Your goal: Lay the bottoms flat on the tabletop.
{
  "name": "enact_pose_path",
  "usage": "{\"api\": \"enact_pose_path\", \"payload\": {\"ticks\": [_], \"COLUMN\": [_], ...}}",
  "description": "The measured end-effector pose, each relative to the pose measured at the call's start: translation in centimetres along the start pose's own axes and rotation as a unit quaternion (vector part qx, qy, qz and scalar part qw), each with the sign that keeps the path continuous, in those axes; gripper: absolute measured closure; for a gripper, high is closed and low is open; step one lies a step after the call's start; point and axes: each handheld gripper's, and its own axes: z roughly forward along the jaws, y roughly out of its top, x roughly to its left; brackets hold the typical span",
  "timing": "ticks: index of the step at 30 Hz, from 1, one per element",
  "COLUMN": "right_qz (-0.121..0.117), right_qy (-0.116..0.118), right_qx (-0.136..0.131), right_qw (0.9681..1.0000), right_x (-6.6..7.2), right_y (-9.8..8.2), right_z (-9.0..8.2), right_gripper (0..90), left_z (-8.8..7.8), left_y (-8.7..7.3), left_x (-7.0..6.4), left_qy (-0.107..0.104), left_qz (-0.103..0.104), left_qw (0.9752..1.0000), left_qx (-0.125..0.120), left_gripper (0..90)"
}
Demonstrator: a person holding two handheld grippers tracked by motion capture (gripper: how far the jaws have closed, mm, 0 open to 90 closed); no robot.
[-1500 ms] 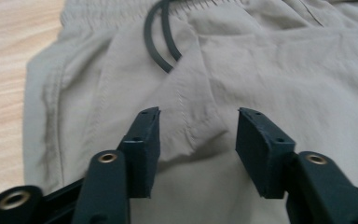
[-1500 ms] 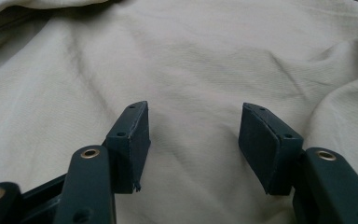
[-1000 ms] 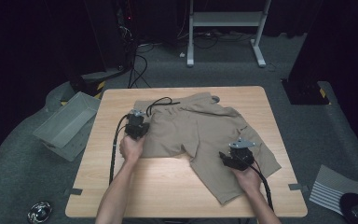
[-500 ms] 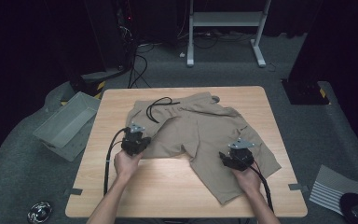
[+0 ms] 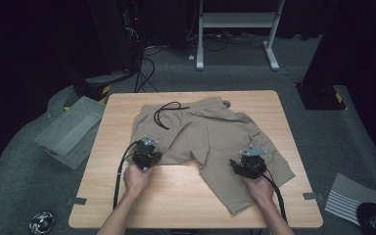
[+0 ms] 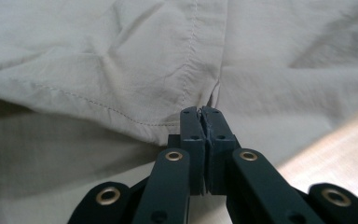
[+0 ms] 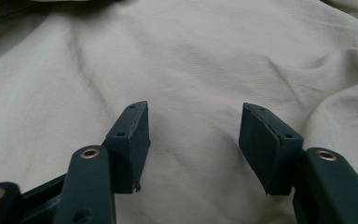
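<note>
While the left gripper (image 5: 148, 152), jaws pinched tight on the hem of the beige shorts (image 5: 210, 139) at centre frame, draws that leg toward lower left, keep the pull low and even; the right gripper (image 5: 249, 164) hovers wide open, holding nothing, over the other leg

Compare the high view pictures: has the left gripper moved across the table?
Yes. The left gripper, shut on the shorts' hem, has come toward the table's near edge.
</note>
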Motion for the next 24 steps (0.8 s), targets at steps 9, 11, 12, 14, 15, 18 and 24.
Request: {"api": "enact_pose_path", "payload": {"ticks": [9,11,12,14,15,18,24], "right_qz": [0.014,0.015,0.017,0.021,0.021,0.021,0.02], "right_qy": [-0.019,-0.018,-0.017,-0.014,-0.013,-0.014,-0.016], "right_qx": [0.001,0.002,0.002,0.003,0.003,0.003,0.003], "right_qw": [0.9997,0.9997,0.9997,0.9997,0.9997,0.9997,0.9997], "right_x": [0.7,0.7,0.7,0.6,0.5,0.6,0.6], "right_y": [0.7,0.7,0.7,0.7,0.7,0.7,0.7], "right_z": [0.7,0.7,0.7,0.8,0.8,0.8,0.7], "right_gripper": [43.3,43.3,43.2,43.2,43.2,43.2,43.1], "left_z": [2.5,2.7,2.7,2.3,1.9,0.7,-2.0], "left_y": [3.2,3.5,3.6,3.4,3.2,2.8,2.1], "left_x": [1.2,1.3,1.4,1.6,1.5,1.6,1.2], "left_qy": [0.049,0.047,0.044,0.033,0.026,0.017,-0.006], "left_qz": [0.006,0.003,-0.002,-0.01,-0.016,-0.021,-0.013], "left_qw": [0.9987,0.9988,0.9989,0.9993,0.9995,0.9995,0.9994], "left_qx": [0.012,0.015,0.016,0.011,0.003,-0.015,-0.032], "left_gripper": [88.0,88.0,88.0,87.9,87.9,87.9,87.9]}}
